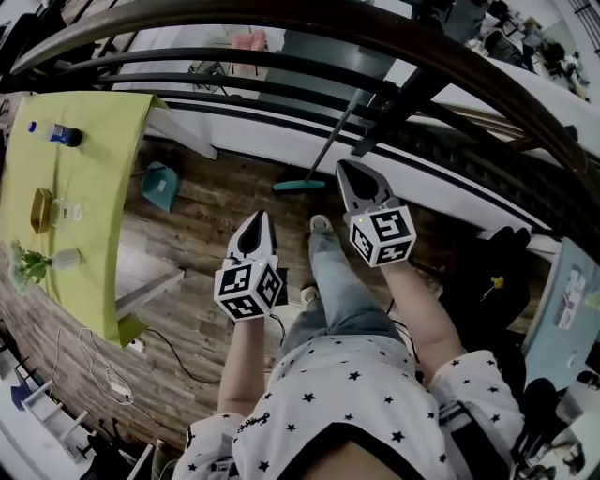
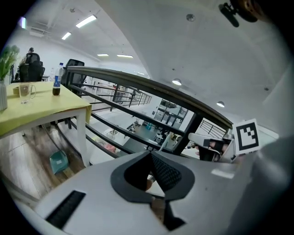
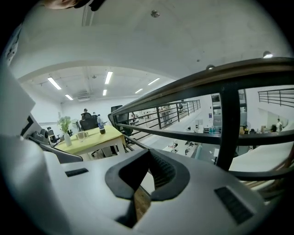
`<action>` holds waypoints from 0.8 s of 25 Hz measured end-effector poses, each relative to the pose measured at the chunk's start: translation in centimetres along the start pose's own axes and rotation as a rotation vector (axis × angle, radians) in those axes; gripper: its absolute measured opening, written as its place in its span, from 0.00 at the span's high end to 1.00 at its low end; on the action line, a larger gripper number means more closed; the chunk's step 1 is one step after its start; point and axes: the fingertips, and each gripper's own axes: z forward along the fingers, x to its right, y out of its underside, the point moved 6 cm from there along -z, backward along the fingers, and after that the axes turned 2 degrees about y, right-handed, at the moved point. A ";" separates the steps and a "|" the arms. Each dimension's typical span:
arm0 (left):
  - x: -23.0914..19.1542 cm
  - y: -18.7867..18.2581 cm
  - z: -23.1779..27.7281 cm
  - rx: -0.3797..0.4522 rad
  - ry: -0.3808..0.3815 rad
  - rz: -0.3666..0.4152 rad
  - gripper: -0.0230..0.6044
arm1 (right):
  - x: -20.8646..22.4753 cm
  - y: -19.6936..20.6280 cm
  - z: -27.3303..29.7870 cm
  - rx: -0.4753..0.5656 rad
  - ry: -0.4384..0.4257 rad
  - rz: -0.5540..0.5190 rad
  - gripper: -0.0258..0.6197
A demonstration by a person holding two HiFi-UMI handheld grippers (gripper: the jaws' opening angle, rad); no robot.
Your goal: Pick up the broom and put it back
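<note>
Left gripper (image 1: 260, 218): jaws pressed together, nothing between them. Right gripper (image 1: 344, 169): jaws likewise closed, empty, held further forward. Broom (image 1: 302, 186): teal head resting on wooden floor (image 1: 202, 211) just ahead, between both gripper tips; handle leaning up against dark railing (image 1: 281, 17). Table (image 1: 94, 187) with yellow-green cloth off to left; bottle (image 1: 64, 135) standing on it.

Your broom (image 1: 302, 185) showed only its teal head and lower handle, while its top end was lost among the dark bars of the railing (image 1: 398, 103). The worktop (image 1: 94, 187) was cut off by the head view's left edge, and the gold thing (image 1: 41, 209) on it was too small to tell. In the gripper views, your left tongs (image 2: 150, 158) and right tongs (image 3: 148, 156) covered the floor below with their grey bodies.
</note>
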 end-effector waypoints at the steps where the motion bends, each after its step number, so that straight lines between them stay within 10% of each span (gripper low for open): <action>1: -0.1 0.0 0.5 -0.004 -0.002 0.000 0.94 | 0.5 0.2 0.5 -0.003 0.004 0.000 0.97; 20: -1.4 1.2 9.0 -0.067 -0.014 0.007 0.94 | 11.8 5.1 11.2 -0.053 0.131 0.036 0.97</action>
